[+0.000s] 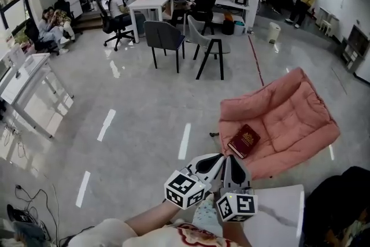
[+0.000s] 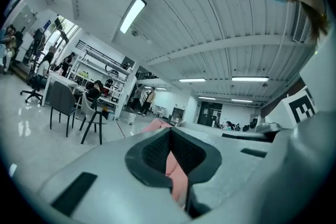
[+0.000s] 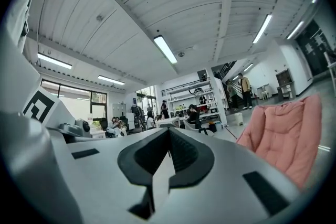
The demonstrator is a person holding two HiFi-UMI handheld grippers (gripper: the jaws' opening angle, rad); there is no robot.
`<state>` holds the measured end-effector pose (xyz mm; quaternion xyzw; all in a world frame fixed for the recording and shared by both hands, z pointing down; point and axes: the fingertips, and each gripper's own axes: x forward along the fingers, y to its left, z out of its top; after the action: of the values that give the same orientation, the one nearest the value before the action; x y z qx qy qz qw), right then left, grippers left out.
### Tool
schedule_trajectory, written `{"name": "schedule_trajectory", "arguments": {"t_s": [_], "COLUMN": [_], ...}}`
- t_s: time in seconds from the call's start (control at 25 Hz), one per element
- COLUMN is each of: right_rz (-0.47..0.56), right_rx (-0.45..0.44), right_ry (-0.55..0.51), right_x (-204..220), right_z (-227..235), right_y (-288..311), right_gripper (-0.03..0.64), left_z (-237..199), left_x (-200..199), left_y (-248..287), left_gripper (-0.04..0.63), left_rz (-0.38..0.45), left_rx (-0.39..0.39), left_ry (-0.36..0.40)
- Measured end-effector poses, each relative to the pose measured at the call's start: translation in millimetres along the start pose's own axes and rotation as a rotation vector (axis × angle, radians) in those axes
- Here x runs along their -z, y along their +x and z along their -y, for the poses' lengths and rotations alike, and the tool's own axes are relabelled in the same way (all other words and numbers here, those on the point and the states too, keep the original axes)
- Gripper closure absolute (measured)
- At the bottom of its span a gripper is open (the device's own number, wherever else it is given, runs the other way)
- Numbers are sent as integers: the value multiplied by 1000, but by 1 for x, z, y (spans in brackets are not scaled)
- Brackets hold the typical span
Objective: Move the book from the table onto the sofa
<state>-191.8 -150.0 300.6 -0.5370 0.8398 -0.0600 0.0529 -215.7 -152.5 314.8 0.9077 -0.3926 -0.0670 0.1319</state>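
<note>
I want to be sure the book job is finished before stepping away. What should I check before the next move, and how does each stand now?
1. Book lying on the sofa: ok.
2. Left gripper jaws together, nothing between: ok.
3. Right gripper jaws together, nothing between: ok.
4. Book free of both grippers: ok.
5. Table holds no second book: cannot tell, only a corner shows.

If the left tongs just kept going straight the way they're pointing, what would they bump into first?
Most likely the pink sofa: it shows dead ahead past the shut left tongs, with nothing between. How far off is hard to judge.
</note>
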Motion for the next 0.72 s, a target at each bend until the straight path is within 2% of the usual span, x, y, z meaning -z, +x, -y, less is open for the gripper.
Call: {"name": "schedule_trajectory", "arguments": {"t_s": [0.28, 0.48, 0.72], "right_rz": [23, 42, 37], "right_rx": [15, 53, 70], "right_ry": [-32, -51, -15], "right_x": [-10, -10, -10], "right_z": [-31, -36, -36], "right_y": [-43, -82, -130], "right_gripper": [618, 618, 618], "left_z": [31, 64, 107], "left_x": [-3, 7, 18], "left_y": [-42, -60, -82], "left_gripper": [592, 592, 592], "left_rz": [13, 17, 16], "left_rx": [25, 58, 84], "left_ry": [-1, -6, -9]}}
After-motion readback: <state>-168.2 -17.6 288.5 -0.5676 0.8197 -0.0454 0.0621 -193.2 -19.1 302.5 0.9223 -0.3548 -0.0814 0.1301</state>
